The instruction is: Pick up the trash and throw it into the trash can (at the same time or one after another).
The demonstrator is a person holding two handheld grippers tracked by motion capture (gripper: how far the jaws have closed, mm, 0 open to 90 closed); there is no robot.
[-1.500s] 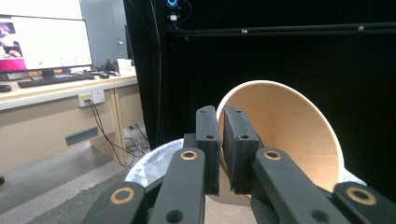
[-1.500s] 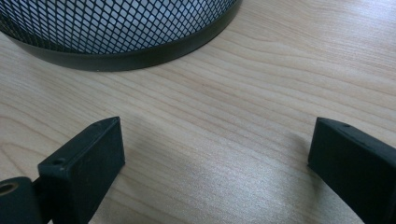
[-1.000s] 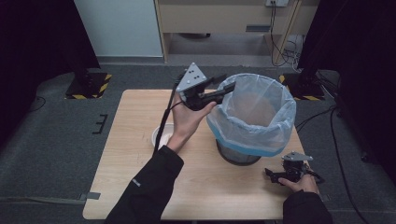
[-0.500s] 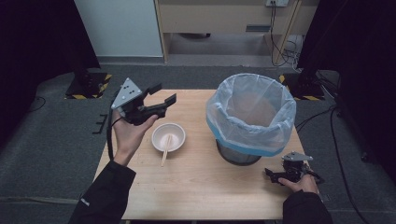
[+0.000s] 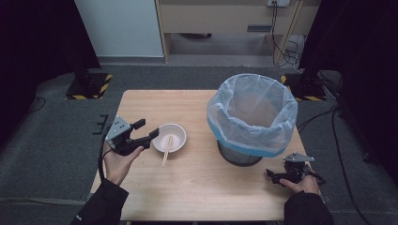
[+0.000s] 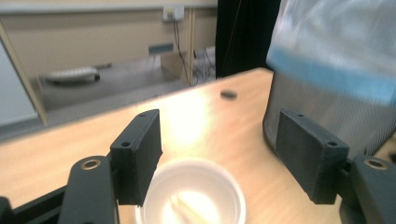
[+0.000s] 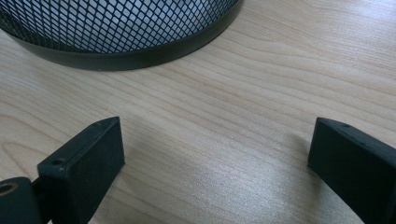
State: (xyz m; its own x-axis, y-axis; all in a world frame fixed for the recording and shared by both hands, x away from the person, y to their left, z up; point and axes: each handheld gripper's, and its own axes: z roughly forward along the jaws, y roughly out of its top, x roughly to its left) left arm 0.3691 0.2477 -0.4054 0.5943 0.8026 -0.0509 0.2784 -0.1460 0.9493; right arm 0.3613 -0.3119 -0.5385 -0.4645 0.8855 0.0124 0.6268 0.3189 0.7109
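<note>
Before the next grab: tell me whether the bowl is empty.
No, the white bowl holds wooden chopsticks leaning over its rim.

The high view is dim, its side margins nearly black, with even overhead light on the wooden counter. The left gripper view is soft and blurred, with glare washing out the white bowl. The right gripper view is sharp, its jaws casting faint shadows.
</note>
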